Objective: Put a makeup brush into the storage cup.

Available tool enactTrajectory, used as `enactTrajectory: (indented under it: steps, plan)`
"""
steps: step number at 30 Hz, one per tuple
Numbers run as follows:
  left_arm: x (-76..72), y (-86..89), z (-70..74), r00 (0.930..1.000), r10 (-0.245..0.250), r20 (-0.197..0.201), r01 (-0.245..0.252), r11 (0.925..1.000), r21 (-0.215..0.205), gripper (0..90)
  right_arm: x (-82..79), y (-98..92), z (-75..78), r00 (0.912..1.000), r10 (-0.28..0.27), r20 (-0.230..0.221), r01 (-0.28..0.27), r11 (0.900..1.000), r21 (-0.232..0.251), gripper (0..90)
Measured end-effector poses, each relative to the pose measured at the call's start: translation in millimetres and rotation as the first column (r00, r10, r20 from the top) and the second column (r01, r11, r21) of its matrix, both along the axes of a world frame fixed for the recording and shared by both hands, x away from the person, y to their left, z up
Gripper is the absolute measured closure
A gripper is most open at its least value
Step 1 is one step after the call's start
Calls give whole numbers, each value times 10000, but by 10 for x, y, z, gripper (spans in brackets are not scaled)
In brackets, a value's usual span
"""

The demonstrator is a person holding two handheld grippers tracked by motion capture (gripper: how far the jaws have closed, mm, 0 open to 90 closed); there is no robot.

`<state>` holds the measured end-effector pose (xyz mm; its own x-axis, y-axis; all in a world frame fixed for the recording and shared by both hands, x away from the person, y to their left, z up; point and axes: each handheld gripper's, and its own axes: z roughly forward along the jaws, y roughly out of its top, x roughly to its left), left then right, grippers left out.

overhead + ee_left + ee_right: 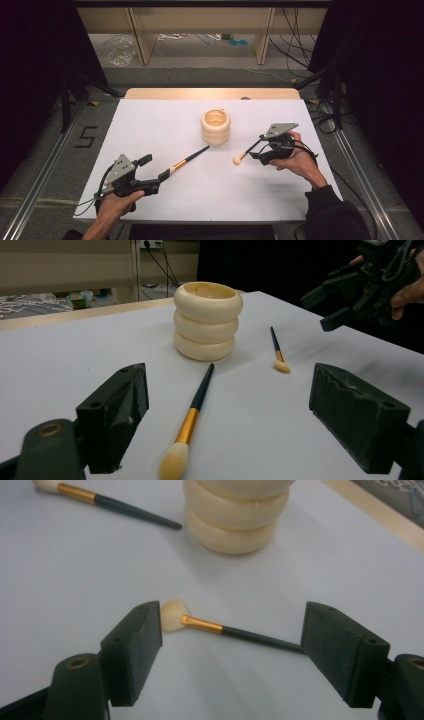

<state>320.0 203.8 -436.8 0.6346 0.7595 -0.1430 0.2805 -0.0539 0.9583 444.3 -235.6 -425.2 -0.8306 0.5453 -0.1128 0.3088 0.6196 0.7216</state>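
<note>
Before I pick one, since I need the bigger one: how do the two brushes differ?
The left brush is longer, with a thicker handle; the right brush is shorter and thinner. The left brush has a full round head, while the right brush has a smaller, fan-like one. The left brush lies by the left tongs, the right brush by the right tongs. Both have dark handles, gold ferrules and pale bristles, and lie flat.

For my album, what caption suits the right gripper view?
Open black fingers straddle a small gold-banded makeup brush before a cream ribbed holder.
</note>
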Motion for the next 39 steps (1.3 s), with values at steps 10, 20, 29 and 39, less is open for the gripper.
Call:
enactTrajectory:
  steps: [10, 20, 29, 39]
  plan:
    - [2, 7, -3, 10000, 50, -51, -50, 10000, -2, 162, 294, 112, -105, 9967, 517, -627, -572, 9943, -898, 302]
    - [3, 14, -1, 10000, 62, -45, -62, 10000, -15, 162, 482, 153, -174, 9911, 844, -1031, -1004, 9818, -1614, 359]
    - [8, 13, 2, 10000, 39, -23, -39, 10000, -14, 163, 586, 205, -226, 9858, 1124, -1248, -1378, 9662, -2179, 416]
    - [8, 15, 4, 10000, 13, 2, -13, 10000, -13, 163, 643, 248, -304, 9799, 1223, -1578, -1617, 9497, -2682, 447]
